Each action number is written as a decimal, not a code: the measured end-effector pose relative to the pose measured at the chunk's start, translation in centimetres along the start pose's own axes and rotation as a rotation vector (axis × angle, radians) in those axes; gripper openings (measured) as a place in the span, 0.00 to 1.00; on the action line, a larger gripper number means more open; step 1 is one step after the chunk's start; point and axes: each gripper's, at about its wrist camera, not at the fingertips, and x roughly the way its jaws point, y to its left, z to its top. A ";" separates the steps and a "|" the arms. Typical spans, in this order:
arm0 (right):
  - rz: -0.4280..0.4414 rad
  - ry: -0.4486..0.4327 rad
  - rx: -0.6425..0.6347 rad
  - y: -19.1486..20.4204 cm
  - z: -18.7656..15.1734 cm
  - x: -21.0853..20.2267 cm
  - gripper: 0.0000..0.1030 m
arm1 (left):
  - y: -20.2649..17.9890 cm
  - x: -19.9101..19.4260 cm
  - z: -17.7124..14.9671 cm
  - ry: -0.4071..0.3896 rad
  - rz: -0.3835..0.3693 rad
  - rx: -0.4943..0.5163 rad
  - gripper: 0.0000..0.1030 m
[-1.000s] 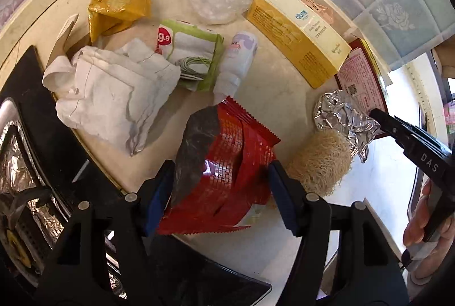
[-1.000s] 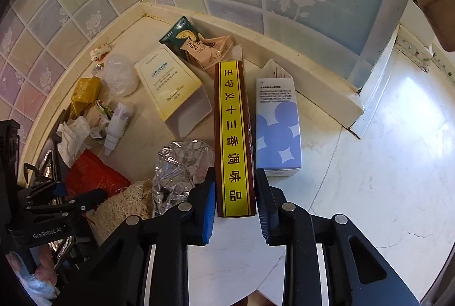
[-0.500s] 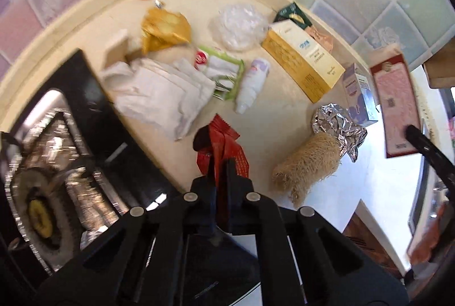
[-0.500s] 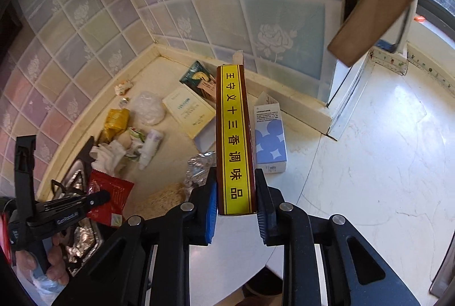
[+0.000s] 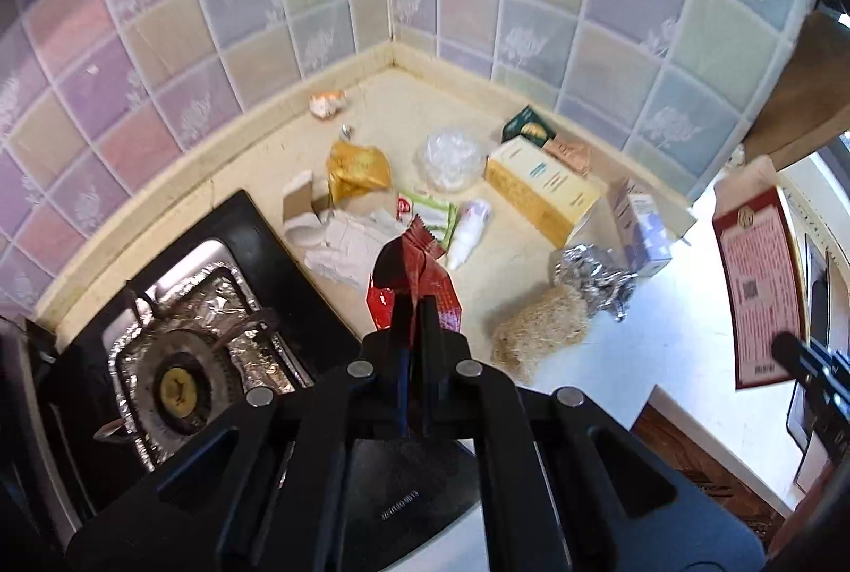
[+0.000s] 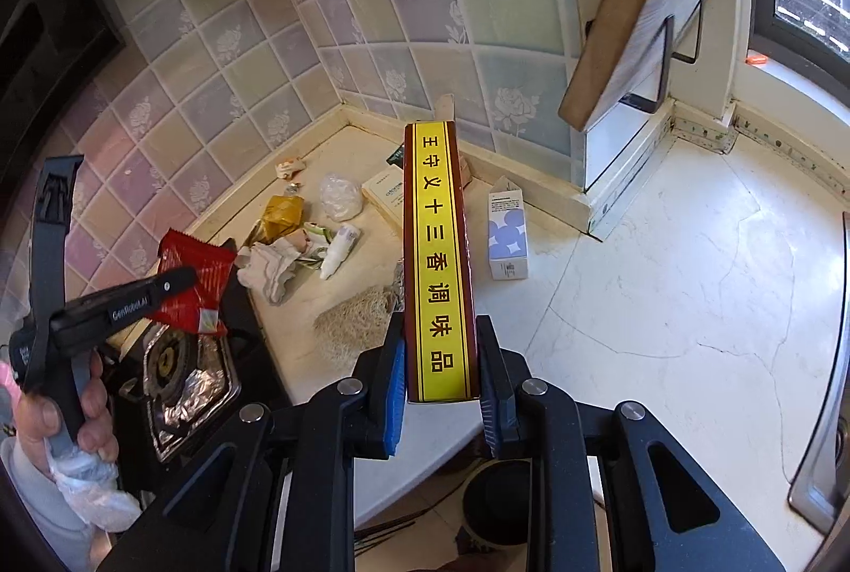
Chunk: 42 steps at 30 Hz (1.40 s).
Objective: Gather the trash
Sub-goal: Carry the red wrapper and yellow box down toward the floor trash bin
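Left gripper [image 5: 413, 306] is clamped tight on the red snack wrapper [image 5: 411, 277], held above the stove edge. Right gripper [image 6: 440, 359] grips the long red-and-yellow seasoning box [image 6: 436, 253], raised over the counter [image 6: 664, 253]. Two pieces picked; neither binned. Left on the counter: yellow box [image 5: 542, 187], foil wad [image 5: 589, 272], white cloth [image 5: 350, 242], blue carton [image 6: 507, 232], small scraps.

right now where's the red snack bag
Pinched in the left gripper, the red snack bag hangs above the counter edge by the stove.
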 end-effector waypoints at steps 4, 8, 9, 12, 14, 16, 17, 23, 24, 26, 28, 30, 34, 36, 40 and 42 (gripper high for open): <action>0.042 -0.018 -0.027 -0.7 -1.7 -3.4 0.22 | -1.4 -4.3 -1.2 -0.048 0.003 -0.042 0.01; 0.081 -0.030 -0.060 -1.8 -3.8 -6.9 0.22 | -4.0 -8.2 -3.4 -0.069 -0.003 -0.062 0.01; 0.091 -0.034 -0.064 -2.1 -4.3 -7.9 0.22 | -4.7 -9.0 -4.0 -0.074 -0.001 -0.060 0.01; 0.114 -0.039 -0.078 -3.7 -6.4 -10.9 0.22 | -7.6 -11.4 -6.3 -0.078 -0.013 -0.063 0.01; 0.122 -0.036 -0.088 -5.0 -7.9 -12.7 0.22 | -9.4 -12.5 -7.9 -0.077 -0.021 -0.064 0.01; 0.131 -0.034 -0.095 -6.3 -9.5 -14.3 0.22 | -11.2 -13.7 -9.9 -0.078 -0.031 -0.066 0.01; 0.135 -0.031 -0.096 -7.0 -10.3 -15.0 0.22 | -11.9 -14.2 -10.8 -0.077 -0.034 -0.067 0.01; 0.153 0.005 -0.121 -10.2 -15.1 -17.7 0.22 | -16.3 -16.1 -17.0 -0.055 -0.049 -0.071 0.01; 0.157 0.014 -0.126 -10.8 -16.0 -17.9 0.22 | -16.8 -16.2 -17.9 -0.048 -0.053 -0.072 0.01; 0.163 0.032 -0.131 -11.8 -17.6 -18.0 0.22 | -17.9 -16.2 -19.9 -0.031 -0.061 -0.066 0.01; 0.171 0.059 -0.130 -12.7 -19.1 -17.6 0.22 | -18.9 -16.1 -21.7 -0.022 -0.060 -0.058 0.01; 0.177 0.090 -0.124 -13.7 -20.5 -16.9 0.22 | -19.7 -15.8 -23.6 -0.011 -0.065 -0.061 0.01; 0.168 0.166 -0.110 -15.9 -23.3 -14.4 0.22 | -20.0 -14.1 -26.0 0.019 -0.074 -0.081 0.01; 0.153 0.200 -0.110 -16.7 -24.5 -12.8 0.22 | -19.8 -12.6 -26.9 0.040 -0.085 -0.097 0.01; 0.110 0.270 -0.138 -17.4 -26.9 -9.1 0.22 | -19.0 -8.2 -28.7 0.097 -0.119 -0.143 0.01; 0.099 0.312 -0.143 -17.1 -27.6 -6.7 0.22 | -18.6 -5.8 -29.4 0.127 -0.135 -0.159 0.01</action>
